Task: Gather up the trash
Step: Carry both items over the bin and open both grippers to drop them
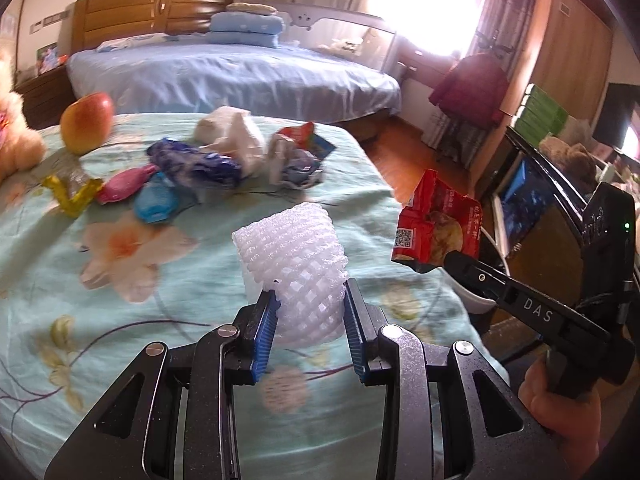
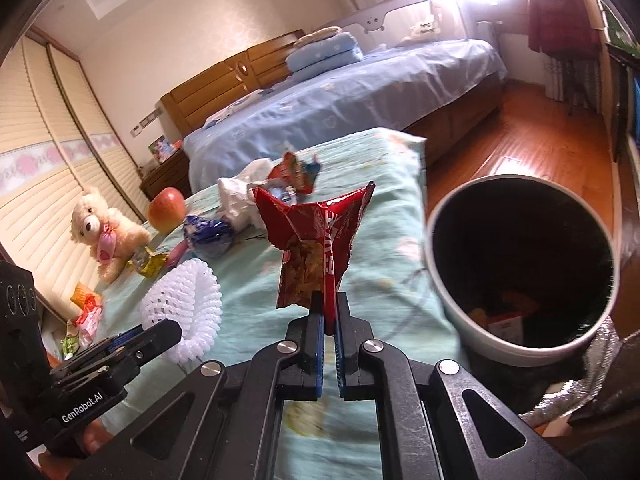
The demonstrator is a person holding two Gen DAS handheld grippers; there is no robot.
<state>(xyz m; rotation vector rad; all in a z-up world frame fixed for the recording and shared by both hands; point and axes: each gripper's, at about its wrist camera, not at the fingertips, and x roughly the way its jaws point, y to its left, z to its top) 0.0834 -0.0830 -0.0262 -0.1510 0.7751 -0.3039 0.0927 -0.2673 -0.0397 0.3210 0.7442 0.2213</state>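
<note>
Above the near edge of the floral bedspread [image 1: 168,280] I have both grippers loaded; my left gripper [image 1: 310,308] is clamped on a white foam fruit net [image 1: 294,256], its blue pads [image 1: 266,328] pressing into the mesh from both sides, and the net's lower end is hidden behind the fingers; my right gripper [image 2: 329,316] is pinched tight on the bottom corner of a torn red snack wrapper [image 2: 316,240], which stands upright over the bedspread; the print on it is too crumpled to read. Off the bedspread's right edge stands a white trash bin [image 2: 520,344]; its inside is mostly black shadow, with only a few scraps showing at the bottom, and its near rim is cut off behind a dark sleeve [image 2: 600,380]. Toward the far edge lies the remaining litter: a blue crumpled bag [image 1: 192,164], a white plastic bag [image 1: 236,136], a pink wrapper [image 1: 124,188] and a yellow wrapper [image 1: 72,196], all motion-blurred; an apple [image 1: 86,122] and a teddy bear [image 2: 106,232] sit by the far left corner; in the left wrist view the bear is cropped by the frame.
</note>
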